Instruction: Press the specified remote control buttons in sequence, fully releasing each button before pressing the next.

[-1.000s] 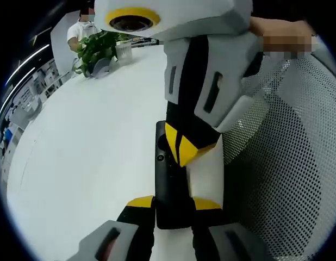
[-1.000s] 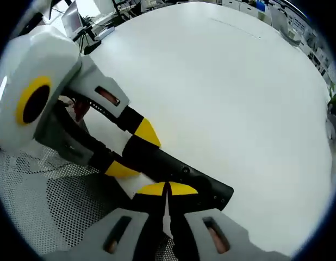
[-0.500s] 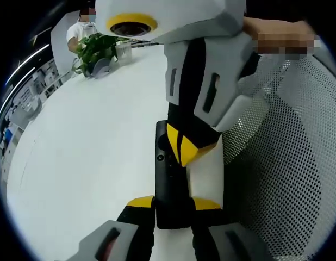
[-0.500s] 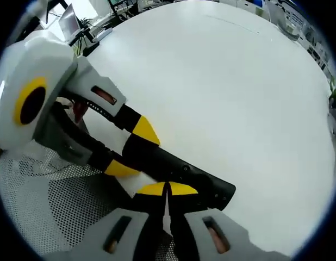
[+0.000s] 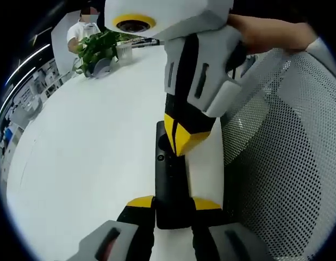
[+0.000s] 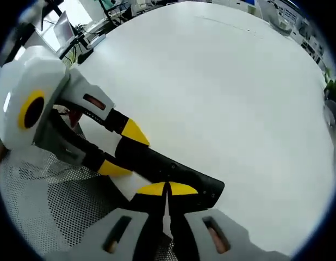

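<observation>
My left gripper (image 5: 172, 205) clamps the near end of the black remote (image 5: 169, 179) at 6 o'clock. My right gripper (image 6: 167, 190), jaws together, sits on its buttons. Risk: a slanted tip could slide onto the neighbouring button, or shove the remote off the white table (image 6: 222, 92).

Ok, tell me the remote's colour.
Black; the remote shows best in the right gripper view.

The long, slim black plastic remote control (image 5: 169, 179) lies flat on the white table, low centre of my left gripper view, buttons barely visible.
</observation>
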A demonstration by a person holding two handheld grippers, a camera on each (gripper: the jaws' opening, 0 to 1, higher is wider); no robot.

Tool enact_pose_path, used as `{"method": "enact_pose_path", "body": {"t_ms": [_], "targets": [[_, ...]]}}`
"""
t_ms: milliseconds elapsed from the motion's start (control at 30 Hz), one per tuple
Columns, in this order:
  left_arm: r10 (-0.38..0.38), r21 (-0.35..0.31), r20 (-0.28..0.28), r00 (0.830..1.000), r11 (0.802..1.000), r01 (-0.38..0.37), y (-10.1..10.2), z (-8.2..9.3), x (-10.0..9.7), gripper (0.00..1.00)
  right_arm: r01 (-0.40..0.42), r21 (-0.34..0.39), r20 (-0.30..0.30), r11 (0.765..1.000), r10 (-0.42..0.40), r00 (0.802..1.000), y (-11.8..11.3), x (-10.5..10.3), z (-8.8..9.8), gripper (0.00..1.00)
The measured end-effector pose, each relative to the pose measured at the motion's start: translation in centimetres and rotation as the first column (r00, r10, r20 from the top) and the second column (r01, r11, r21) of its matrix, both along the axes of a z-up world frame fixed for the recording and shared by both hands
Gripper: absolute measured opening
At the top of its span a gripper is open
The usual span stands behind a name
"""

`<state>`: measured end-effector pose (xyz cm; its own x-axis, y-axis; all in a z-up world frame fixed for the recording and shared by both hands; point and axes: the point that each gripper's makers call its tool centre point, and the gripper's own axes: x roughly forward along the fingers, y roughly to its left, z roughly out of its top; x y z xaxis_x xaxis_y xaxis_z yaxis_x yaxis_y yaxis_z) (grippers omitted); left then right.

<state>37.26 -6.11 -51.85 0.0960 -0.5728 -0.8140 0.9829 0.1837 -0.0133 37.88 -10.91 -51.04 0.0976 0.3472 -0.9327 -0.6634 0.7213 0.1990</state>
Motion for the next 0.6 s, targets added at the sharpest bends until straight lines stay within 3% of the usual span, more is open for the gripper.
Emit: {"method": "enact_pose_path", "body": {"t_ms": [167,600], "targets": [[-0.001,0.002,0.001,1.000,1.000,0.001,-0.01,0.01,0.00,0.25,0.005,0.023,-0.002,1.000,-0.005,1.000,0.29,0.05,0.23,0.00],[-0.002,0.001,0.001,1.000,1.000,0.002,-0.06,-0.07,0.03,0.25,-0.063,0.001,0.010,0.998,0.063,0.998,0.82,-0.32,-0.24,0.00]]}}
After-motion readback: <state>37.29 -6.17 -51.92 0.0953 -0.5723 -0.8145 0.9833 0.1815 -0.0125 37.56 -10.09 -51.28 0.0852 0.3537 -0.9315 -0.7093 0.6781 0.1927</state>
